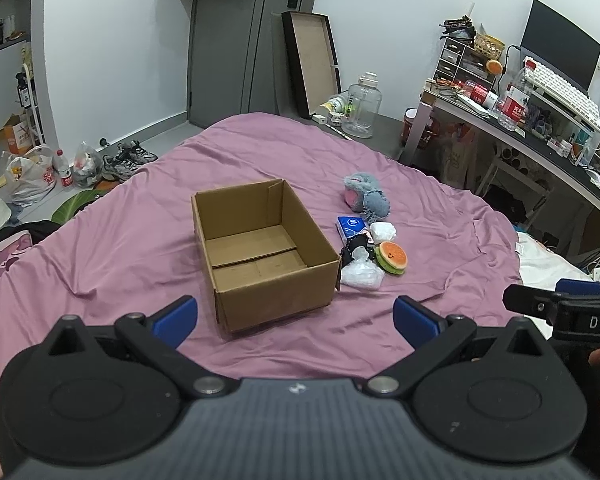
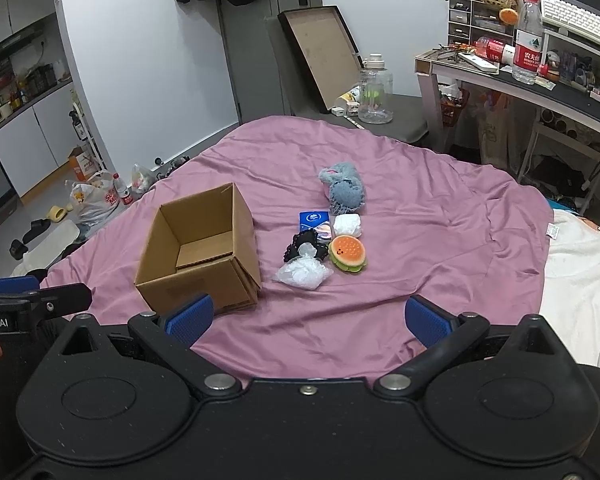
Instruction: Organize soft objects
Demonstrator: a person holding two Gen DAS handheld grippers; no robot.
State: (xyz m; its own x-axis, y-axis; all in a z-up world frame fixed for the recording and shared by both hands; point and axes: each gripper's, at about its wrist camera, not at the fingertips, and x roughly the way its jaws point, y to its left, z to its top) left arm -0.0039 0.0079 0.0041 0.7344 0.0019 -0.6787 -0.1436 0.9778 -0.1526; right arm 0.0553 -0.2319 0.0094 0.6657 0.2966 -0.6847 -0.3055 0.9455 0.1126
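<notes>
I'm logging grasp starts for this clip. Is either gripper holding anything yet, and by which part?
Nothing is held. The left gripper and right gripper are both open above the bedsheet.

**Open bedsheet on the near side of the box**

The cardboard box [image 1: 266, 252] stands open-topped, nothing over its mouth. To its right, plush toys and packets [image 2: 320, 248] cluster just beside its wall, narrowing that side. Bare purple sheet [image 2: 440, 240] lies before the box and beyond the cluster.

A lived-in bedroom is shown: a bed [image 1: 140, 248] covered in purple sheeting, a cluttered desk [image 1: 540, 136], shoes [image 1: 128, 158] left by the door [image 1: 236, 40].
</notes>
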